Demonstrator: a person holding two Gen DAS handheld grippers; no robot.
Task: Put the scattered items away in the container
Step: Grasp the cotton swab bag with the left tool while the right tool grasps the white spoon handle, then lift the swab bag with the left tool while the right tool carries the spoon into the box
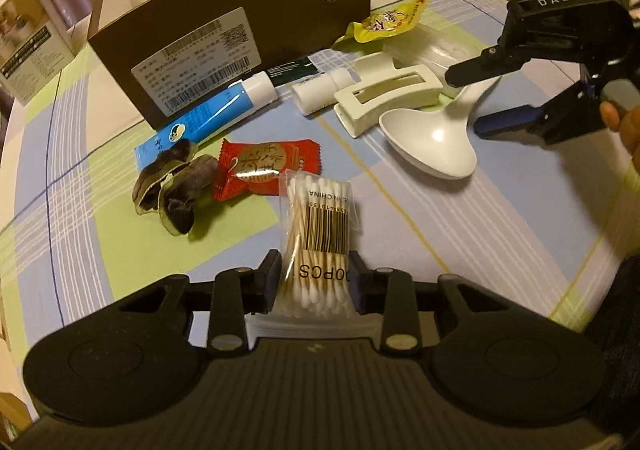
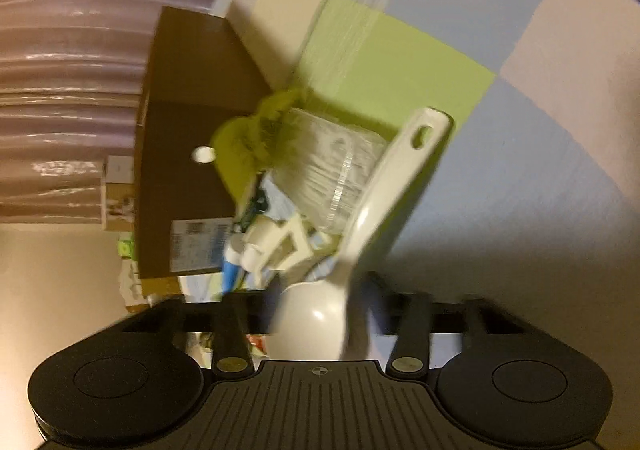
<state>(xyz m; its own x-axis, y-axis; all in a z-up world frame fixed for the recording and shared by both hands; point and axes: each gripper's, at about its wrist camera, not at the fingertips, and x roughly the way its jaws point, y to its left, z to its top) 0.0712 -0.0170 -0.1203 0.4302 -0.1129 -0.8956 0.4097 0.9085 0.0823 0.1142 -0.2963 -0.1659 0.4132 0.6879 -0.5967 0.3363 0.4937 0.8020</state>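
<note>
– One container on your table, then? What's in it?

– One that counts: the brown cardboard box (image 1: 240,10), open at the top, standing on the checked tablecloth (image 1: 480,250). From your left wrist only a strip of its white inner wall shows, so I cannot tell you what lies inside. A smaller box (image 1: 32,42) is cut off at the left edge.

– And the scattered things?

– All outside it. A blue tube (image 1: 208,110) touches the box's labelled face. Beside it lie a small white bottle (image 1: 320,90) and a white claw clip (image 1: 384,94), with a yellow sachet (image 1: 388,24) behind them. Nearer you are a red sweet wrapper (image 1: 260,166) and some dark crumpled pieces (image 1: 176,186) I cannot identify.

– My grippers?

– Your left gripper (image 1: 316,282) is clenched on the cotton swab packet (image 1: 320,218), its pads pressing both sides near the packet's end. Your right gripper (image 1: 464,101) has the white spoon (image 1: 432,146) between its fingers. Whether the pads actually press on it I cannot tell, because your right wrist view is smeared with blur.
</note>
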